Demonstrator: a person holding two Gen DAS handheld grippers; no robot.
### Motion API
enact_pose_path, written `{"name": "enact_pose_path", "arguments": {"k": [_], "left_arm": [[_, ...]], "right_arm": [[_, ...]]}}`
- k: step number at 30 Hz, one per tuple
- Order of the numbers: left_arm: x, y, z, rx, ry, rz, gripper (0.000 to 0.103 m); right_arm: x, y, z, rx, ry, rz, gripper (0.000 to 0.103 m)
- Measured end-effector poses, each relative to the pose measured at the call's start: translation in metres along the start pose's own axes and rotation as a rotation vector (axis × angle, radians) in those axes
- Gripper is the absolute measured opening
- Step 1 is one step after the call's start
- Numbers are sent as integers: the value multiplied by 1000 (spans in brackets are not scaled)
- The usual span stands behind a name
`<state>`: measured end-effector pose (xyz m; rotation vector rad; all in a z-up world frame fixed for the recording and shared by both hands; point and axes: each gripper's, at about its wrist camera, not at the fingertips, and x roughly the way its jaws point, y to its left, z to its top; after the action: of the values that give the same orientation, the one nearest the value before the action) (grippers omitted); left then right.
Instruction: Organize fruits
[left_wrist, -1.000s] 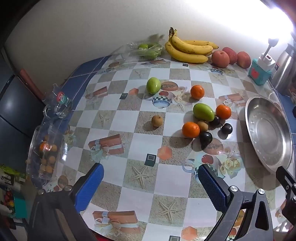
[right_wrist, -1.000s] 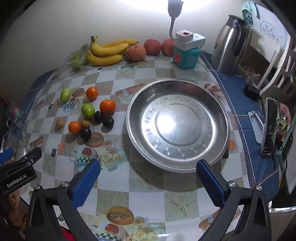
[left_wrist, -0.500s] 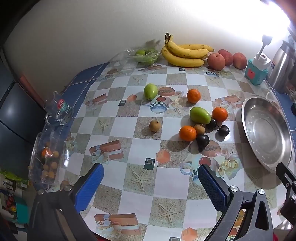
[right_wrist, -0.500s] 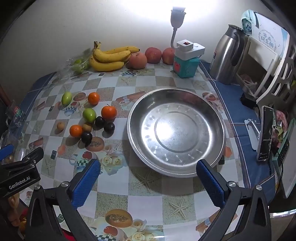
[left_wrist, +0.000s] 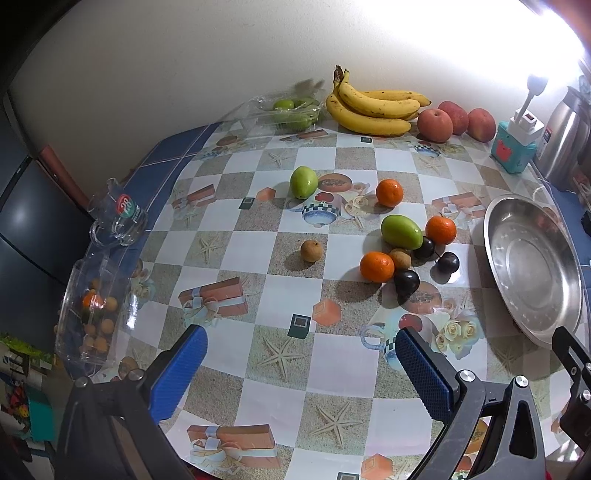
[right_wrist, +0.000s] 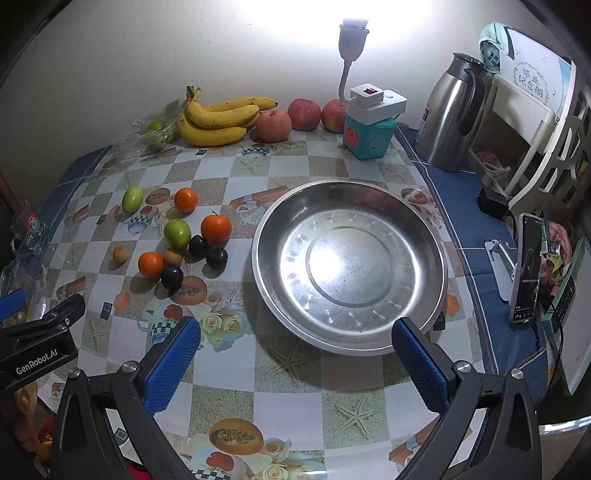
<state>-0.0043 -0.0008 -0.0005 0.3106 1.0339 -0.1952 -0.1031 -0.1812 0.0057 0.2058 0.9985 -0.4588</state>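
Change: both views had drawn back slightly; no fruit had shifted.
Left gripper (left_wrist: 301, 363): jaws released, empty.
Right gripper (right_wrist: 295, 360): jaws released, empty.
Metal bowl (right_wrist: 436, 258): held nothing; sorting not begun.

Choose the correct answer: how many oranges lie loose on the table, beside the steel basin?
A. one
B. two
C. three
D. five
C: three oranges lie on the table, one toward the wall, one next to the dark plums and one nearest the camera; the steel basin holds none.
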Motion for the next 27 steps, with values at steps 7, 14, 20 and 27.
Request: {"name": "enact_pose_path", "arguments": {"k": [7, 14, 20, 27], "left_arm": [[1, 0, 0, 3, 5, 6, 103], [2, -1, -1, 8, 9, 11, 103], [3, -1, -1, 7, 10, 10, 103], [3, 0, -2, 7, 13, 11, 103]], "right_arm": [[3, 1, -1, -1, 13, 2, 103], [6, 2, -1, -5, 28, 2, 103], [7, 1, 0, -5, 33, 2, 103], [9, 1, -1, -5, 42, 3, 103]]}}
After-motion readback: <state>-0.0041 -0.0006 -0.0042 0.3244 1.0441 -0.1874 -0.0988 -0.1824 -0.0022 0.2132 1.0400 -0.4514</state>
